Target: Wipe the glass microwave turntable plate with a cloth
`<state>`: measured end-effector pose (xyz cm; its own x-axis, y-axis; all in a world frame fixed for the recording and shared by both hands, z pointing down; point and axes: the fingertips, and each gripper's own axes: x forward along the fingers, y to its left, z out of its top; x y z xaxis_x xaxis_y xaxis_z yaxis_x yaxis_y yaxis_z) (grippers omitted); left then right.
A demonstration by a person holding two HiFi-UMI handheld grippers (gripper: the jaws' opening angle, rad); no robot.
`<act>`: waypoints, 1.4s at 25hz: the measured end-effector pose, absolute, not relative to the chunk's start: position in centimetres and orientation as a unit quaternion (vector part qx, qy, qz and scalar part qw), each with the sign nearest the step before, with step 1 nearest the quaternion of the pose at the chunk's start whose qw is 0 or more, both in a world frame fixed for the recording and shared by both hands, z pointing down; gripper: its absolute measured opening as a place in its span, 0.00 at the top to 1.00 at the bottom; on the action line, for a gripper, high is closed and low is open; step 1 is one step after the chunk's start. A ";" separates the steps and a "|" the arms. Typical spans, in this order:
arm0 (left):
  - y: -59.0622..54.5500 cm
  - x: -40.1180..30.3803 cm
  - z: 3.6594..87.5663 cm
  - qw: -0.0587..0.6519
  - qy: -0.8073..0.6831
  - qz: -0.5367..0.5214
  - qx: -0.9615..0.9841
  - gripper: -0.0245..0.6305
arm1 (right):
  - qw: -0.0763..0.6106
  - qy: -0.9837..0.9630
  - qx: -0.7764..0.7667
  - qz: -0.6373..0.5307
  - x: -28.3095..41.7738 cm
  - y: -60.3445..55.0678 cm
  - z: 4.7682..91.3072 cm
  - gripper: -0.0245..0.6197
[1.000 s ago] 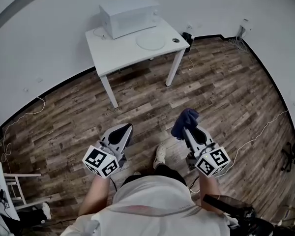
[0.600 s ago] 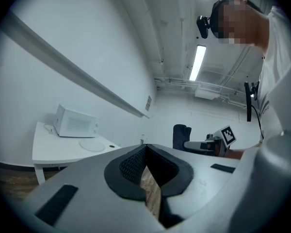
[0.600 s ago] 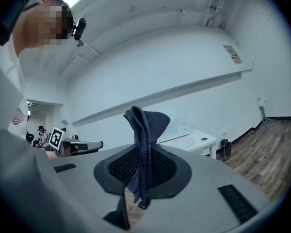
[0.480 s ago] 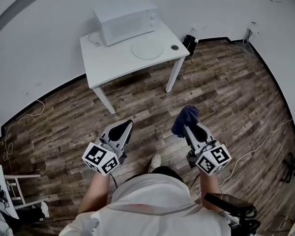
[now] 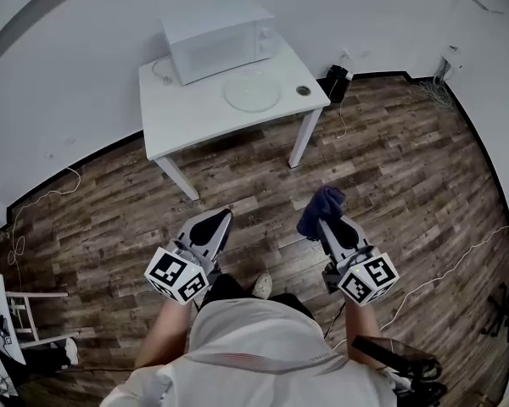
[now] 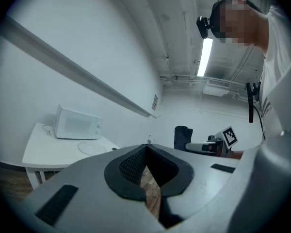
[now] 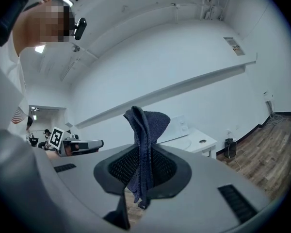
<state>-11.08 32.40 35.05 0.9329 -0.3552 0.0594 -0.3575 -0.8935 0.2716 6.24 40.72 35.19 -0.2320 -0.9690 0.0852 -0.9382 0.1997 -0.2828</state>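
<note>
Step in hand: the approach. Wiping has not begun, judged from the gap between both tools and the plate.
Left tool: jaws brought together at the tips with nothing between them; only wood floor shows through the slot behind the pads.
Right tool: clamped on the cloth, which is pinched between the pads.
Cloth: dark blue and folded. It stands up past the right tool's tips, and a short tail hangs below the jaws.
Glass turntable plate: lies flat on the desk, ahead of both tools and well apart from them, slightly nearer the right tool's line.
Desk: white, ahead of the tools across open floor.
Microwave: on the desk just beyond the plate, farther from the tools.
Small round item: on the desk to the right of the plate; what it is cannot be made out.
Next move calls for: closing on the desk, bringing the right tool over the plate, and laying the cloth's free end flat on the glass. The left tool is free to steady the rim, since bare glass may slide.
</note>
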 end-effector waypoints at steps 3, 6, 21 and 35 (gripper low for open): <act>31.5 -10.3 34.9 0.144 -0.185 0.001 0.972 0.95 | 0.057 0.771 -0.618 -0.146 7.1 40.2 35.8 0.86; 30.6 -9.4 35.3 0.144 -0.180 0.002 0.973 0.95 | 0.057 0.769 -0.620 -0.146 7.8 39.5 36.2 0.86; 21.7 -4.6 36.1 0.153 -0.167 -0.010 0.974 0.95 | 0.038 0.771 -0.619 -0.145 11.5 30.7 36.3 0.86; 4.4 -5.4 36.0 0.160 -0.185 -0.020 0.969 0.95 | 0.018 0.778 -0.611 -0.144 11.3 13.3 35.1 0.86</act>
<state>-5.37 4.39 36.01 0.9308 -0.3651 0.0201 -0.3522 -0.8805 0.3173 11.34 13.33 35.10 -0.2518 -0.9563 0.1488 -0.9461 0.2108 -0.2457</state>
